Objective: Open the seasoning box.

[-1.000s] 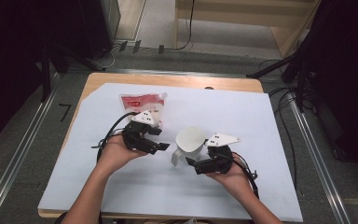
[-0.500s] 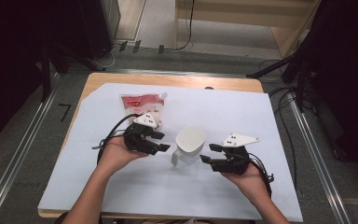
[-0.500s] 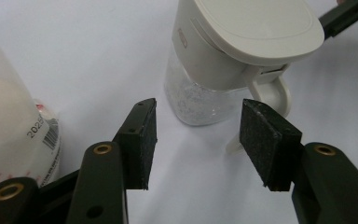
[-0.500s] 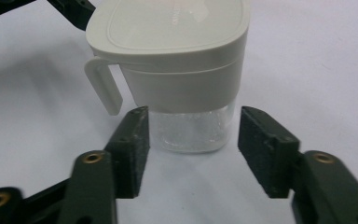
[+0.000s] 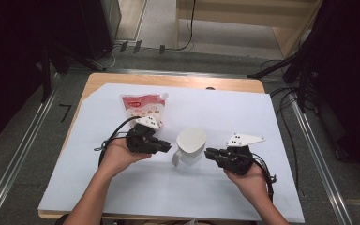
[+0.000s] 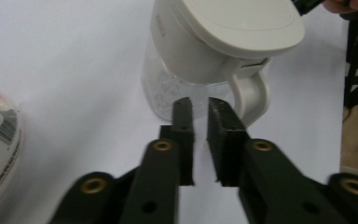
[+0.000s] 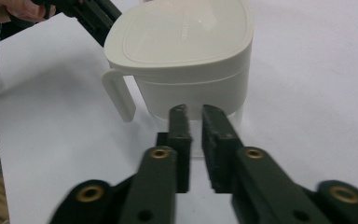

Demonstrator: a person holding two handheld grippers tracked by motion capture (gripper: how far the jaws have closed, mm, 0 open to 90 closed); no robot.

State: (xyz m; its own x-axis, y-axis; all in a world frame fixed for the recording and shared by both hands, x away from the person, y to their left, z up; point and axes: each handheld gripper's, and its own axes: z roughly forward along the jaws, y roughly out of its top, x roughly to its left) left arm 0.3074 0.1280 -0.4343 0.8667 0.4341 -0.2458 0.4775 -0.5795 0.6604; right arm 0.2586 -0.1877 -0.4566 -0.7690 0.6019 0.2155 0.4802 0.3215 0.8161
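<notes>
Both sets of jaws have just been closing on nothing: the right gripper (image 5: 209, 153) has let go of the lidded jug (image 5: 190, 146), which now stands free between it and the narrowed left gripper (image 5: 167, 147). The jug's clear base looks empty. A sealed pouch (image 5: 143, 108) lies beyond the left gripper.

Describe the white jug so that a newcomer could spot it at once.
On the white sheet covering the table, look midway between the two hand-held grippers. The jug stands there: clear body, cream lid, looped handle, unlike the flat red-and-white pouch lying behind it.
</notes>
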